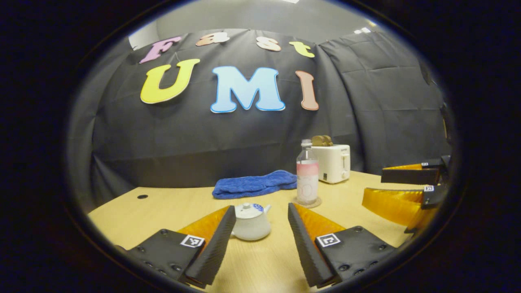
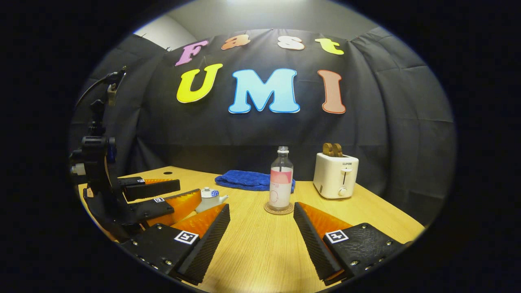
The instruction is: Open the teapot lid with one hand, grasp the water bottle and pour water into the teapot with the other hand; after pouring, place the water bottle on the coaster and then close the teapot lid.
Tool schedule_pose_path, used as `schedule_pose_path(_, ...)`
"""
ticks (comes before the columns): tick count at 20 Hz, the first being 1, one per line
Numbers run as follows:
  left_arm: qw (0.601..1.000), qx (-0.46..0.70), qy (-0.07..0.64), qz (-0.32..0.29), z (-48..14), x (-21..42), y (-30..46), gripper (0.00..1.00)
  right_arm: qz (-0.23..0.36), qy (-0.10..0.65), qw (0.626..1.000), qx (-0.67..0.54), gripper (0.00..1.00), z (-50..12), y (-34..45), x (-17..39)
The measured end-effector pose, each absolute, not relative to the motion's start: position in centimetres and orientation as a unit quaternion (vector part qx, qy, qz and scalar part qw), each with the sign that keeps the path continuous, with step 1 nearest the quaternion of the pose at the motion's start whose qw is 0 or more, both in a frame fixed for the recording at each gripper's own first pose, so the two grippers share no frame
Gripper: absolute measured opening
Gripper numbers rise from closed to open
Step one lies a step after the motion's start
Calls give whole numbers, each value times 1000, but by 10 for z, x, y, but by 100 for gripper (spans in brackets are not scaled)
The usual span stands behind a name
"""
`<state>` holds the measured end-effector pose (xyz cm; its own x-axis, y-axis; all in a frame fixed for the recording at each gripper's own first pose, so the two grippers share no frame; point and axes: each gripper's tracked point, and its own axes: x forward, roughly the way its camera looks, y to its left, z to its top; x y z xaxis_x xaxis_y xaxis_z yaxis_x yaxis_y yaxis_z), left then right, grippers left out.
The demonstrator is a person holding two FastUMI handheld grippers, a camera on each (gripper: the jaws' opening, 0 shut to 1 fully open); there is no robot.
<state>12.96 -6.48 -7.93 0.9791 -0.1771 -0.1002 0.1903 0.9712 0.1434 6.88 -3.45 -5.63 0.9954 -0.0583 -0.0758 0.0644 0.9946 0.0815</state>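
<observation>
The teapot sits on the wooden table with its lid on, seen in the left gripper view between the two fingers of the left gripper and a little beyond their tips, nearer the left finger than the right. Both fingers are spread wide and touch nothing. Behind and to the right of the teapot the water bottle stands upright on the round coaster, apart from the pot.

In the right gripper view the water bottle stands on its coaster ahead of the right gripper, past the fingertips and between the two fingers — closer to the right one. These fingers too are parted and grip nothing. The teapot shows to the left, partly hidden behind the left gripper, which reaches in from the left edge with its fingers stacked one above the other and open.

In the left gripper view the right gripper enters from the right edge, level over the table, its fingers likewise apart.

Farther back lie a folded blue cloth and a white toaster with two slices in it, near the black cloth wall. The table between both grippers and the bottle is bare wood; its far left corner has a small dark hole.
</observation>
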Motion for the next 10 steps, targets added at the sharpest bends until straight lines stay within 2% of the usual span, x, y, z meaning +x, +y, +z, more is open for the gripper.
schedule_pose_path(5,993,68,21,-95,-66,91,-82,100,-38,25,999,24,98,-45,-40,35)
schedule_pose_path(10,994,57,5,-88,-55,58,-93,100,-41,23,999,9,98,-44,-37,14)
